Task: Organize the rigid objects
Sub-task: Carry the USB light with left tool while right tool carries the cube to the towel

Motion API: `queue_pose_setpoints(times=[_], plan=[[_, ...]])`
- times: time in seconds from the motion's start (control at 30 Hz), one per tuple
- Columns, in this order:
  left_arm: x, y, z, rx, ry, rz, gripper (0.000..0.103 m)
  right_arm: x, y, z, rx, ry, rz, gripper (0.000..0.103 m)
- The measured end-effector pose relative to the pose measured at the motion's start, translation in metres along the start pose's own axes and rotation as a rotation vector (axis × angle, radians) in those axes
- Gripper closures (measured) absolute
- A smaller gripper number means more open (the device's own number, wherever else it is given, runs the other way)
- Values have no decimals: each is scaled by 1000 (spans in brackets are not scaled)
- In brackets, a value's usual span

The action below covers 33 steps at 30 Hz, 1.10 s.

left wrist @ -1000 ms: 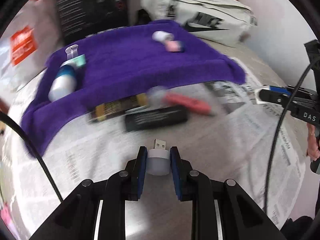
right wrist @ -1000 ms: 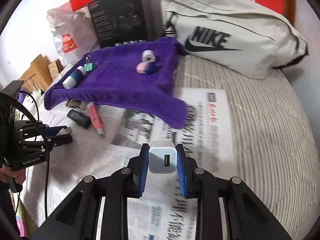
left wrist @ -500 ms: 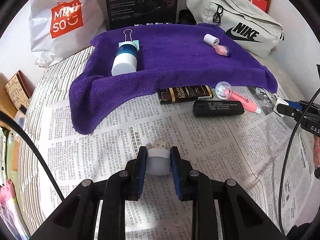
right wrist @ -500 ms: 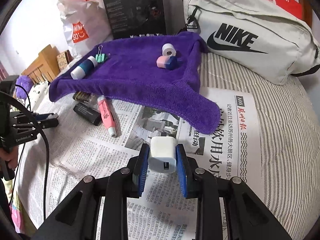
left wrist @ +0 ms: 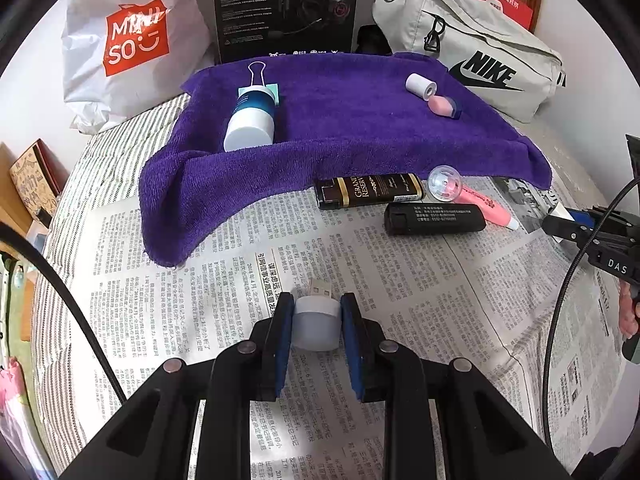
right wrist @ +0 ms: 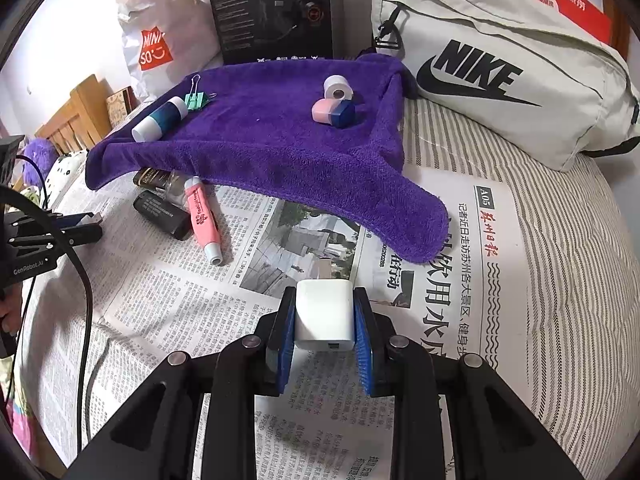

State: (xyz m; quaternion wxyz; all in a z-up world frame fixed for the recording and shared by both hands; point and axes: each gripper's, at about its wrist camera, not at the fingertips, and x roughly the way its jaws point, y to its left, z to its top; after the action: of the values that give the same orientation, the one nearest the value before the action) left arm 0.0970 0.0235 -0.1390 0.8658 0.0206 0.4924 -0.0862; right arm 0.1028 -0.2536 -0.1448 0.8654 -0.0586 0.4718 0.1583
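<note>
My left gripper (left wrist: 316, 320) is shut on a small white USB night light (left wrist: 316, 326), low over the newspaper (left wrist: 400, 288). My right gripper (right wrist: 325, 316) is shut on a white USB charger cube (right wrist: 325, 316), also low over the newspaper (right wrist: 180, 292). A purple towel (left wrist: 340, 128) lies ahead with a blue-white bottle (left wrist: 250, 120), a green binder clip (right wrist: 196, 98), a white roll (left wrist: 420, 86) and a pink-blue eraser (left wrist: 442, 106). A black-gold lighter (left wrist: 368, 192), a black stick (left wrist: 434, 218) and a pink highlighter (left wrist: 476, 200) lie before the towel.
A Miniso bag (left wrist: 128, 40), a black box (left wrist: 284, 4) and a grey Nike bag (left wrist: 480, 60) stand behind the towel. Striped bedding (right wrist: 568, 240) borders the newspaper. The other gripper shows at the right edge (left wrist: 592, 236) and at the left edge (right wrist: 52, 232).
Both grippers have swung toward the towel and dropped lower over the newspaper. The charger cube has tilted forward in the right gripper. Both grips hold.
</note>
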Motion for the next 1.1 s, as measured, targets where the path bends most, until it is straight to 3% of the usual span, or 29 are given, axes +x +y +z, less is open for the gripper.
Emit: queue_pose_setpoints(times=[0.23, 0.6, 1.1], plan=[[-4, 11, 2, -77, 5, -74, 80, 0, 0, 5, 18, 24, 1, 77], [-17, 12, 13, -84, -18, -74, 80, -15, 0, 24, 34, -1, 40, 77], [-24, 27, 44, -139, -77, -106, 80, -21, 2, 56, 43, -36, 22, 77]])
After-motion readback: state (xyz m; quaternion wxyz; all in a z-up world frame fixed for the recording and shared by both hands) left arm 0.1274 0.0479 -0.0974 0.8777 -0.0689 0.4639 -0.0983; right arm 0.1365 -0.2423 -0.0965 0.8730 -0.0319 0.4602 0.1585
